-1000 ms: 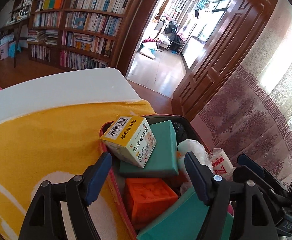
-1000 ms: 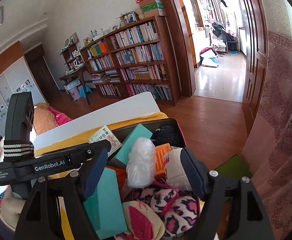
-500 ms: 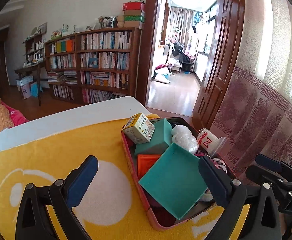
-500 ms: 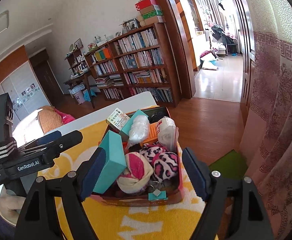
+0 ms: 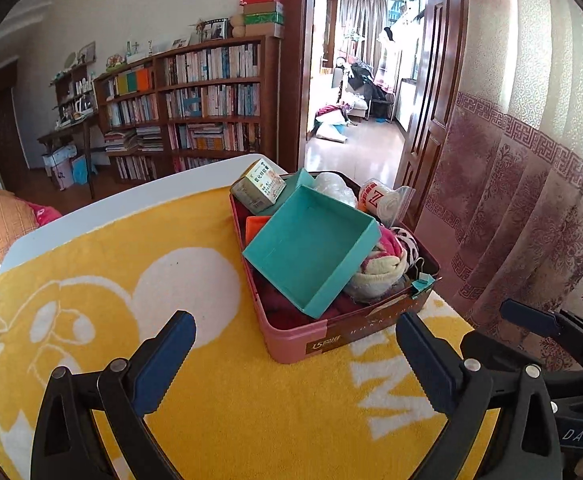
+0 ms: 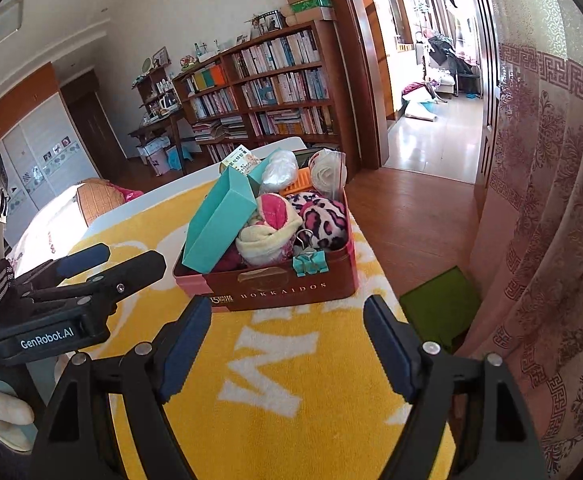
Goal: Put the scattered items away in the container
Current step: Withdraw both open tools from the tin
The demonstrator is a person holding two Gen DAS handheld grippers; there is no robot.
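while the heaped red tin [image 5: 331,332] is sitting ahead on the yellow towel [image 5: 91,272], you are holding the left gripper [image 5: 295,360] and right gripper [image 6: 287,344] wide apart and empty, the right facing its long side more squarely.

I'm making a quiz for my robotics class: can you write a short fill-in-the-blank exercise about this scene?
1. The open teal box leans tilted inside the ____ tin.
2. The tin stands on a ____ towel.
3. A teal ____ clip sits at the tin's near rim.
4. The left gripper and right gripper hold ____.

Missing words: red; yellow; binder; nothing
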